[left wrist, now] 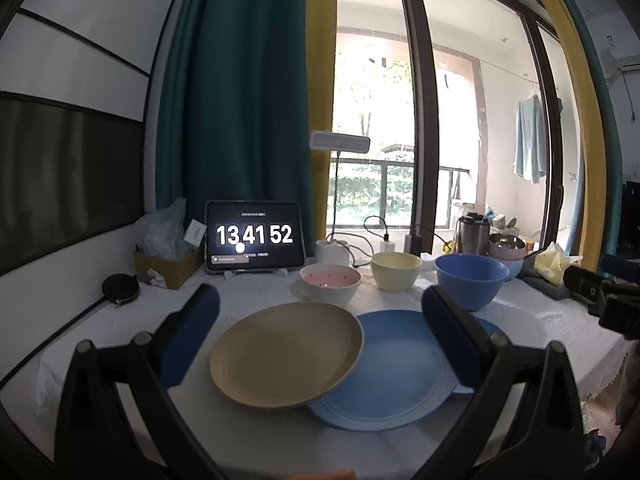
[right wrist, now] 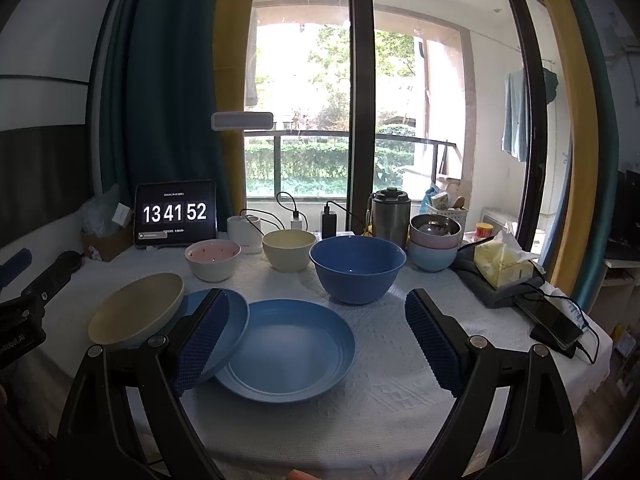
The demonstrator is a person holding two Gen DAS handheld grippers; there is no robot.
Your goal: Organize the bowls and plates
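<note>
Left wrist view: left gripper [left wrist: 320, 312] jaws apart, empty, above the bench [left wrist: 260, 432] | tan plate [left wrist: 286, 354] overlaps a light blue plate [left wrist: 396, 376] | right gripper [right wrist: 316, 332] jaws apart, empty, over a blue plate [right wrist: 286, 350] | behind: pink bowl [right wrist: 213, 260], cream bowl [right wrist: 289, 250], blue bowl [right wrist: 357, 268].

Left gripper [left wrist: 320, 312] and right gripper [right wrist: 316, 332] hover, jaws wide apart.

Plates: one tan [left wrist: 286, 354], two blue [right wrist: 286, 354]. Bowls: pink-lined white with dark flecks [right wrist: 213, 259], cream [right wrist: 289, 255], deep blue [right wrist: 357, 268]. Tablecloth [right wrist: 400, 396] white, textured. Gripper pads [right wrist: 202, 342] dark blue, cross-hatched
</note>
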